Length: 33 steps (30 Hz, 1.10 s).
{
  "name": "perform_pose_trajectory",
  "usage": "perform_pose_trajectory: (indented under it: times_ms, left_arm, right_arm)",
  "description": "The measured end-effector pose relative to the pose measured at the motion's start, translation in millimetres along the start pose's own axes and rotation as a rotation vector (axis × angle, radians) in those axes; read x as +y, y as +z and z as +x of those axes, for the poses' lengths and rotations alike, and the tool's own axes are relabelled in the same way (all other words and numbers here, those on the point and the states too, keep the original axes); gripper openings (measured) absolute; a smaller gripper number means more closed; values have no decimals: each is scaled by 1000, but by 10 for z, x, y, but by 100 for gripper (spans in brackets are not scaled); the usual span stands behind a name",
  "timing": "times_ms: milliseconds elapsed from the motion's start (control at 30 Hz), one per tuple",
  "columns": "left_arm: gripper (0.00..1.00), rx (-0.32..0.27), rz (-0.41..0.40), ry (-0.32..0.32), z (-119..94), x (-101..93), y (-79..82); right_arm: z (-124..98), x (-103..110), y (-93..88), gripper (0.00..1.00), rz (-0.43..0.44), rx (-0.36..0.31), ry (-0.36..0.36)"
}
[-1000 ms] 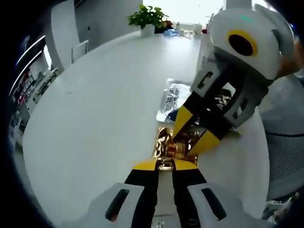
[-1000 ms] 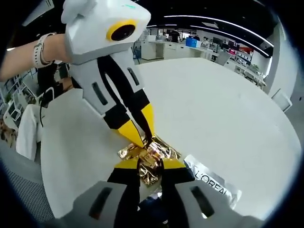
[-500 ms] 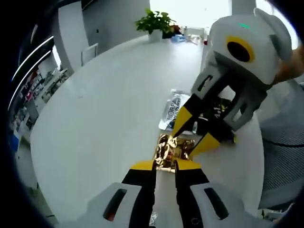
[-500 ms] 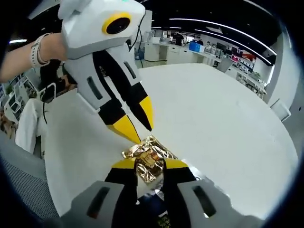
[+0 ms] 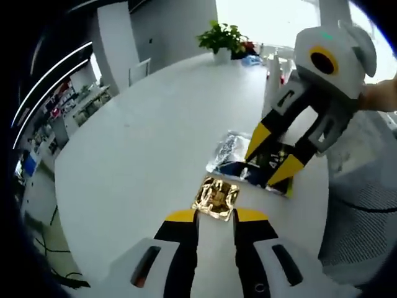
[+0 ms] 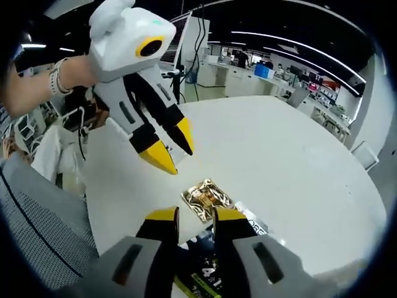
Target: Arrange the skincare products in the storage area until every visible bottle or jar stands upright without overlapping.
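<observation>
Sorting the flat skincare packets on the table; both grippers are free above them.

The white round table (image 5: 136, 143) carries a silver and dark packet (image 5: 232, 152) and, just beside it, a small gold packet (image 5: 215, 197), lying flat and by itself. No bottle or jar is visible, so I judge the step is to separate the packets, and the next move is to choose one and close on its edge. The left hand-held gripper (image 5: 215, 217) hangs above the gold packet, jaws apart, holding nothing. The right hand-held gripper (image 5: 273, 156) hangs above the silver packet, tilted down, also apart and holding nothing.
</observation>
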<state>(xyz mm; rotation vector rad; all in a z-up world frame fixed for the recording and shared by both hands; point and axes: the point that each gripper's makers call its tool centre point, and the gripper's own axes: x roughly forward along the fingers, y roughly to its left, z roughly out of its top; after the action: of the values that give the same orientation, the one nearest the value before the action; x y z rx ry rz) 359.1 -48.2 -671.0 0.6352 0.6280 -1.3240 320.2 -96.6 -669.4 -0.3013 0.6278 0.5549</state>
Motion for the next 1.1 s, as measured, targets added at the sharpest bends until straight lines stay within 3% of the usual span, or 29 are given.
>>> perform_pose_trajectory:
  times_ms: [167,400,567,900,1100]
  left_arm:
    - [28,-19,-32,32,-157,-97,10]
    - [33,-61,-121,82,-367,-154,24]
    - [40,-90,-185,109,-553,-211,47]
    - [57,-123,-178,177,-797,-299,102]
    - [73,-127,-163,216,-883,-371,81]
  right_arm:
    - [-274,34,55,27,-2,-25,-27]
    - [-635,42,48,38,3,-32,-81]
    - [-898,8,0,48,58,-42,-129]
    - [-1331,-173,-137,73,96,-21,-259]
    - [-1503,-277,-190,85,112,-24,-323]
